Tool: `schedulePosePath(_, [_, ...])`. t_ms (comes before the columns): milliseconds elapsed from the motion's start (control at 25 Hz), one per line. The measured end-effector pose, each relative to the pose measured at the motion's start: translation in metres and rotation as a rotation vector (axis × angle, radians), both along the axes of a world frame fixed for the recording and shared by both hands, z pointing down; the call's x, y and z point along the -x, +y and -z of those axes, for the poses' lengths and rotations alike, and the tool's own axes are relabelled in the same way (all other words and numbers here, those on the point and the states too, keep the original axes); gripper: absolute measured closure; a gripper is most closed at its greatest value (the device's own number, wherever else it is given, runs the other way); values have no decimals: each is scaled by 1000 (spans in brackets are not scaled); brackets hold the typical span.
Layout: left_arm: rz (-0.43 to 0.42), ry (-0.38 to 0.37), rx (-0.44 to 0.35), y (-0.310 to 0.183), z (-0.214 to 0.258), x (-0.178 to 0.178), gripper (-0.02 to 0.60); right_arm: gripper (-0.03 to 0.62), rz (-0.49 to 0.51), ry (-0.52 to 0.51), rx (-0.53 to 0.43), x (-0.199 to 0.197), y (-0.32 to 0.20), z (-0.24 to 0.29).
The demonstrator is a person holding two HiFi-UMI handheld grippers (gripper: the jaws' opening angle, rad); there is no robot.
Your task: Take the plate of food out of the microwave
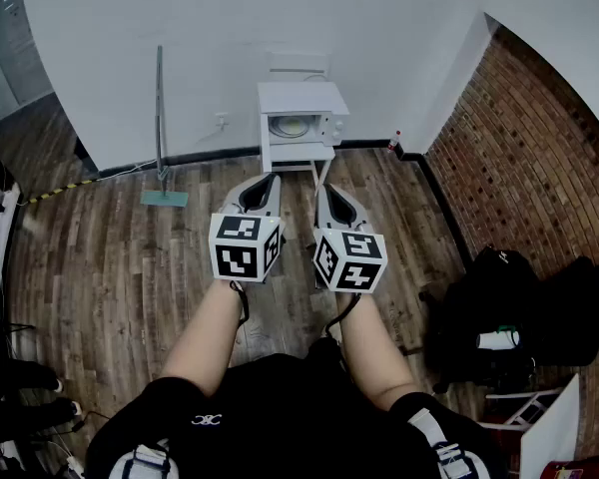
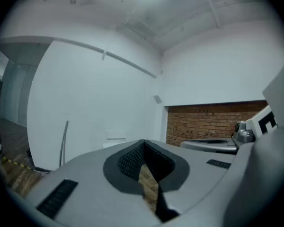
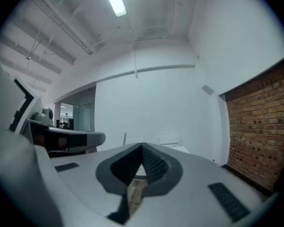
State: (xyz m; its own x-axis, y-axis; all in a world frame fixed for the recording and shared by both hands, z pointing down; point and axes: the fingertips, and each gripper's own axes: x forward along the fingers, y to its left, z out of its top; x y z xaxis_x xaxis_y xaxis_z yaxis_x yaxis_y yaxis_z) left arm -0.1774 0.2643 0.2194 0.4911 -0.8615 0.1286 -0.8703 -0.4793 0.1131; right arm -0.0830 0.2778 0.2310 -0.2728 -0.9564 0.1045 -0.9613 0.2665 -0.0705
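A white microwave (image 1: 301, 118) stands on a small white stand against the far wall. A pale round plate (image 1: 298, 125) shows through its front; I cannot tell whether the door is open. My two grippers hang side by side in the air above the wooden floor, well short of the microwave and pointing towards it. The left gripper (image 1: 267, 181) (image 2: 143, 142) is shut with nothing in it. The right gripper (image 1: 326, 190) (image 3: 142, 146) is also shut and empty. Each gripper view shows the other gripper alongside.
A long-handled floor tool (image 1: 161, 128) leans on the white wall left of the microwave. A brick wall (image 1: 539, 158) runs along the right, with black bags (image 1: 519, 307) at its foot. A yellow-black strip (image 1: 60, 190) lies on the floor at left.
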Motion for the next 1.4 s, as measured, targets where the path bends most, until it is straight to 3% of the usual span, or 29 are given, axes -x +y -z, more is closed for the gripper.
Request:
schedulePosePath(200, [11,-49,-21,-7,-1,-1,581,582,-15,-15,6,-1,-10,-3])
schedulePosePath(480, [21,-50,26,-21,-16,4,581,582,-2,-18,17,0,-21,-13])
schedulePosePath(680, [27,-67,47,-41,-25,-11,581,581,-3,-39,37,-19,-43,-23])
schedulePosePath(960, [51,-91,57,-91,-30,-57,581,582,8,-67,43,-71,-97,-28])
schedulePosePath(1400, [114,-16,88,-175,-35,-157,581,580,78,-30,38,-172,-181,-24])
